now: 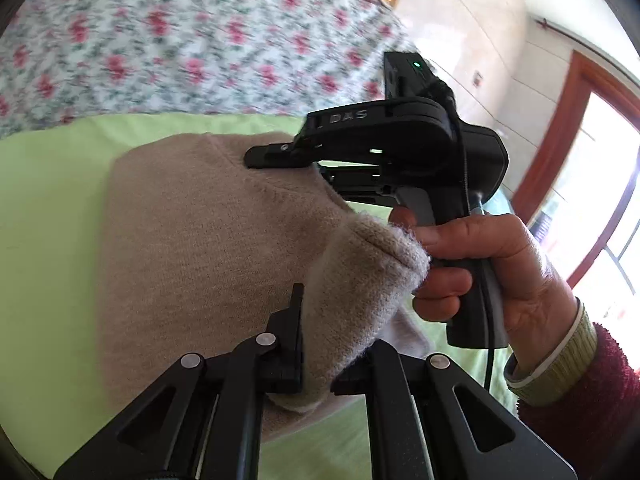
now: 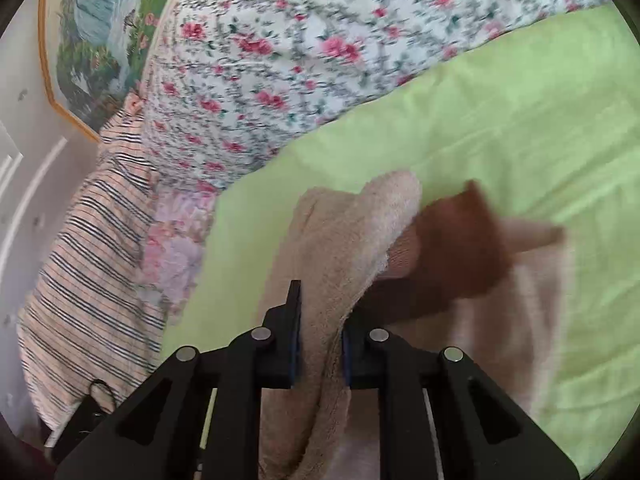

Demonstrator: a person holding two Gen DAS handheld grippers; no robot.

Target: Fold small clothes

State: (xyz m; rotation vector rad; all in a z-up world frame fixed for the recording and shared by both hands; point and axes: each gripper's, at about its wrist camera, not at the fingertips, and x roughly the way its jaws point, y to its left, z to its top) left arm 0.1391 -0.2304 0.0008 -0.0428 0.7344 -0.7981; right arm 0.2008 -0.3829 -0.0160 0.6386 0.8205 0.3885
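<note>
While both of my tools pinch the beige sweater (image 1: 192, 240), it lies half lifted on the green sheet (image 1: 48, 208) of the bed. My left hand-held gripper (image 1: 316, 344) is pressed together on a cuff or edge at the near side; my right hand-held gripper (image 2: 320, 344) clamps a thick roll of the knit, I judge to carry it across for a fold. Beyond lie a flowered quilt (image 2: 304, 60) and a striped cloth (image 2: 92, 264) far left. A blurred brown patch (image 2: 460, 248) crosses the sweater; I cannot tell what it is.

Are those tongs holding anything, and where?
Both grip the beige garment: left tongs on a folded edge, right tongs on a bunched fold.
</note>
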